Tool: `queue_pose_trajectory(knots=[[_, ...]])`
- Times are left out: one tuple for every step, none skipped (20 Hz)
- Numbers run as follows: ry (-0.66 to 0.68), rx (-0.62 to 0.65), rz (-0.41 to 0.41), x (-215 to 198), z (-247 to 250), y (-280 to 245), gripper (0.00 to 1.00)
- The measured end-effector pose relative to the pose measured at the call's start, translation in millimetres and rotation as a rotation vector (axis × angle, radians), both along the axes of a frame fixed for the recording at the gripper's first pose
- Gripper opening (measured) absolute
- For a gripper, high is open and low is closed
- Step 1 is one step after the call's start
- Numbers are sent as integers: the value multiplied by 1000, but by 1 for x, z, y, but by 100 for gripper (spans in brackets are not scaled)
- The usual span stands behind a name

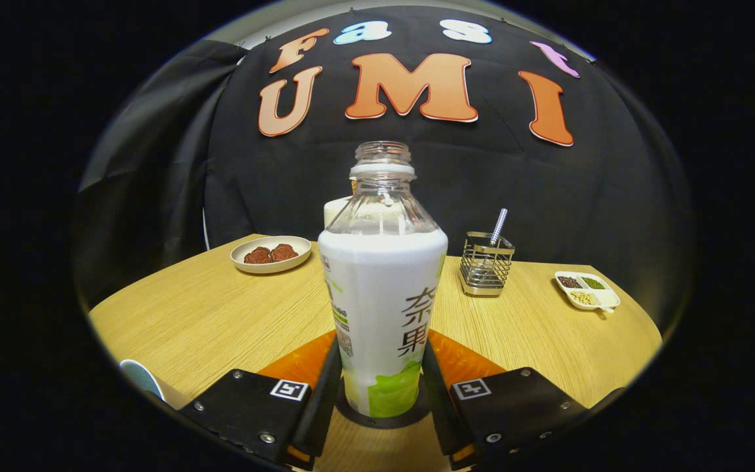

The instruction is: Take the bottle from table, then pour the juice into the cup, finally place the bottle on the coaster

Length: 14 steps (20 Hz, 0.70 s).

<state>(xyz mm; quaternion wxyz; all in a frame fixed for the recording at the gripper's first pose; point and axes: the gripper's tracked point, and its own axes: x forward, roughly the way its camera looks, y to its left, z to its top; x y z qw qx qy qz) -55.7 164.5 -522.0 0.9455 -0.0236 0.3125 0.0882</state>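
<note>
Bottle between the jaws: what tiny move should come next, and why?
Probably open the jaws and draw back: the bottle already stands upright on the dark coaster, with both jaws pressing its sides, and its clear upper part looks empty.

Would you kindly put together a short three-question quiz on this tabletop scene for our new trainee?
1. True or false: the bottle stands upright between the gripper fingers, with no cap on its neck.
2. What is the bottle's base resting on? A) the round plate B) a dark round coaster C) the wire holder
3. Fill in: the divided dish of seeds sits beyond the fingers, beside the wire ____ with a straw in it.

Key: 1 true. 2 B. 3 holder; both fingers look pressed against the bottle's sides.
</note>
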Motion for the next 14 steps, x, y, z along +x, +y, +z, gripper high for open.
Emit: queue_pose_trajectory(knots=[[15,-6,4,-3,-2,-1,67],[33,-15,6,-6,-4,-3,68],[48,-23,8,-10,-5,-5,71],[58,-31,11,-13,-3,-7,75],[55,-37,13,-14,0,-8,80],[43,-40,14,-13,6,-12,83],[24,-42,14,-13,13,-13,86],[1,-44,14,-13,22,-16,87],[-23,-42,13,-13,33,-19,90],[-48,-37,10,-13,45,-20,91],[-72,-31,5,-13,58,-23,92],[-92,-25,-6,-14,71,-27,92],[-111,-18,-21,-15,84,-32,93],[-128,-10,-40,-16,96,-39,94]])
